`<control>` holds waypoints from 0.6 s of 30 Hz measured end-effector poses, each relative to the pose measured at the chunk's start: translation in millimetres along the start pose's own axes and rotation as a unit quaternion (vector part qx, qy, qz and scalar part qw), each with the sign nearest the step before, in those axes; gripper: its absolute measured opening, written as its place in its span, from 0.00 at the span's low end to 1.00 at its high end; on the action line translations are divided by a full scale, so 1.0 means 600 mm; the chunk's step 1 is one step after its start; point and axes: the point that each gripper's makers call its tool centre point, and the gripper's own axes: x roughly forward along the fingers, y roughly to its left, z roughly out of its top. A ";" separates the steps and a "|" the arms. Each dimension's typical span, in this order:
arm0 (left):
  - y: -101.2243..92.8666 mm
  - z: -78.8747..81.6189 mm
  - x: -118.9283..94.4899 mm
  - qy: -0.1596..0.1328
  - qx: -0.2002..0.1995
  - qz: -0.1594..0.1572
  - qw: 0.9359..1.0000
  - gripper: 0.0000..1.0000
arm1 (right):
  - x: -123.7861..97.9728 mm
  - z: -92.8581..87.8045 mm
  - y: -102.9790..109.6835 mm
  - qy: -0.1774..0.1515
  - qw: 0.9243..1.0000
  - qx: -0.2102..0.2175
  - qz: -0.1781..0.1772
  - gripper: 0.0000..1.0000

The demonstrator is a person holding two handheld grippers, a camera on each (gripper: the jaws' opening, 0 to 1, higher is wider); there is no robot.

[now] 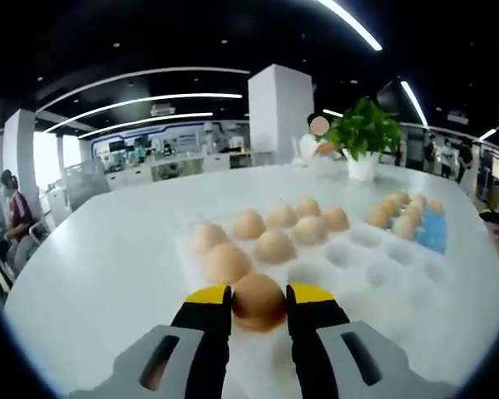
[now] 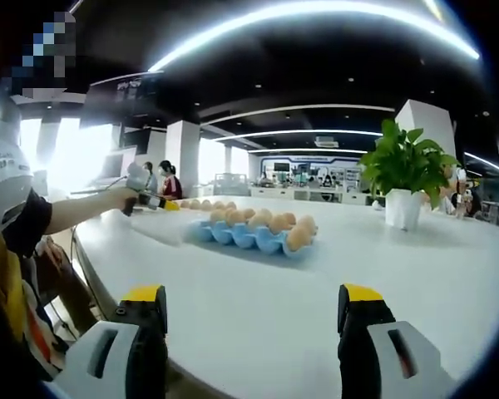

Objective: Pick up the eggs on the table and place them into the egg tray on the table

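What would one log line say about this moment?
left claw: shut on egg over white egg tray | right claw: open, holding nothing | blue tray: holds eggs

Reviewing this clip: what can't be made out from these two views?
- Left gripper view: the underside of the held egg and the cell below it, hidden by the left gripper.
- Left gripper view: blue tray mostly hidden behind its eggs.
- Right gripper view: white tray too far and washed out to count eggs.
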 end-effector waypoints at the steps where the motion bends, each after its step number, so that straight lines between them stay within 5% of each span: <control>1: -0.001 0.000 0.000 0.000 0.001 0.000 1.000 0.26 | -0.001 0.000 0.000 0.000 1.000 0.000 0.000 0.88; 18: 0.001 0.001 0.001 0.011 -0.005 0.004 1.000 0.25 | -0.001 0.000 -0.001 0.002 1.000 -0.001 -0.002 0.88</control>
